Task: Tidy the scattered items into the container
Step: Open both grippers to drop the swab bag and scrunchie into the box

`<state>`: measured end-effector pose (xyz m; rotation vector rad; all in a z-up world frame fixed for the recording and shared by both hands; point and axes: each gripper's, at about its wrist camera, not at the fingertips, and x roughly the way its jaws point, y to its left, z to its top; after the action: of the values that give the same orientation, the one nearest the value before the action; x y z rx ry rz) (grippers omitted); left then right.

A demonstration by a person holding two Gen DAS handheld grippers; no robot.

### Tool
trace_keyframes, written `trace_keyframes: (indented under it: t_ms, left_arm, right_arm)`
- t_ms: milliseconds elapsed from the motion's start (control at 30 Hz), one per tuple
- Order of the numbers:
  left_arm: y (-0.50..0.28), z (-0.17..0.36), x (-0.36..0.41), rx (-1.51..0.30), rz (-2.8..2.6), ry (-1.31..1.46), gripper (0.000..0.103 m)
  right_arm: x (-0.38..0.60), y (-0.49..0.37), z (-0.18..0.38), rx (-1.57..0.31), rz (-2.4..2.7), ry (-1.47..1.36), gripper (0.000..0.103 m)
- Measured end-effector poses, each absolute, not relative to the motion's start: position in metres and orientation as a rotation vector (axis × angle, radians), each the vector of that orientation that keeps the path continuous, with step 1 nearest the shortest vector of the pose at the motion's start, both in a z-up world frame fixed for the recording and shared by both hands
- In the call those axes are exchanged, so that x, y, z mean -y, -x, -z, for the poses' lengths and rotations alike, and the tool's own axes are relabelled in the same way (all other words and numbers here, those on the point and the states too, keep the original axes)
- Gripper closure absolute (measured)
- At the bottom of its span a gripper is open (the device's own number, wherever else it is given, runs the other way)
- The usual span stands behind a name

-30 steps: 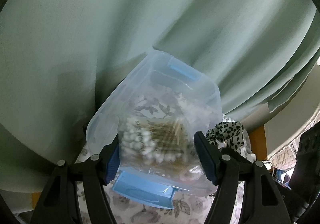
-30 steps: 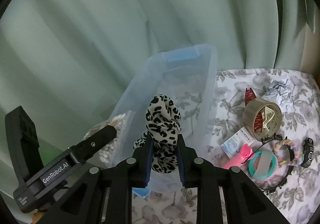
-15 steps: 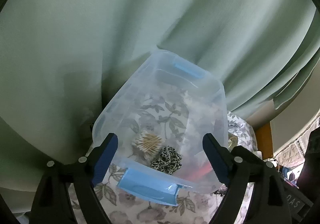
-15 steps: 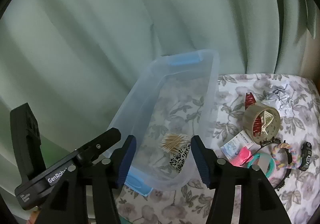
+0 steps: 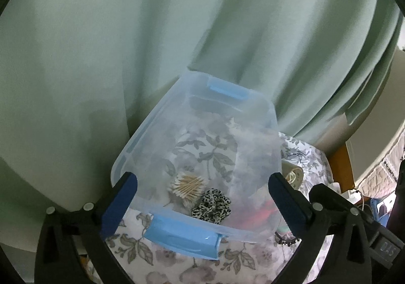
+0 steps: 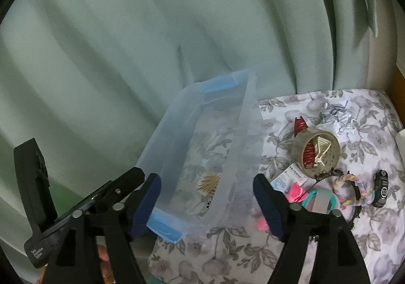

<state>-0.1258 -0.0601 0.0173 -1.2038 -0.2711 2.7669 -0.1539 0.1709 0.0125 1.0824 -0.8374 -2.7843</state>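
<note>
Scattered items, including a tape roll (image 6: pixel 315 151), a braided band (image 6: pixel 353 189) and a pink piece (image 6: pixel 295 189), are seen on the floral cloth (image 6: pixel 278 253) beyond the right gripper (image 6: pixel 206 201). All are judged light; the stiff, smooth tape roll is best taken across its rim. The translucent plastic container (image 5: pixel 258 104) lies ahead of the left gripper (image 5: pixel 202 204). Both grippers' jaws are opening, nothing between them.

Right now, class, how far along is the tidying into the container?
Done: cotton swabs and leopard scrunchie lie in the clear bin. In hand: nothing; left gripper and right gripper are opening, empty. Left: tape roll, braided bracelet, car key, others on the cloth.
</note>
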Motion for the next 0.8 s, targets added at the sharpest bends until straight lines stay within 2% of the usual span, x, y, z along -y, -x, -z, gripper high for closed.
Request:
trace_keyframes:
  t_ms: [133, 200, 467, 800]
  left_arm:
    - [0.124, -0.021, 0.051, 0.255, -2.761, 1.186, 0.000]
    - [0.122, -0.023, 0.044, 0.240, -2.762, 1.176, 0.000]
    - [0.117, -0.028, 0.012, 0.175, -2.729, 1.139, 0.000]
    - [0.102, -0.029, -0.046, 0.160, -2.617, 1.063, 0.000]
  right_arm:
    - [-0.180, 0.144, -0.015, 0.855, 2.805, -1.042, 0.003]
    - [-0.187, 0.138, -0.017, 0.868, 2.817, -1.018, 0.000]
    - [-0.217, 0.111, -0.020, 0.913, 2.900, -0.939, 0.000]
    - [-0.263, 0.067, -0.027, 0.883, 3.095, -0.839, 0.000]
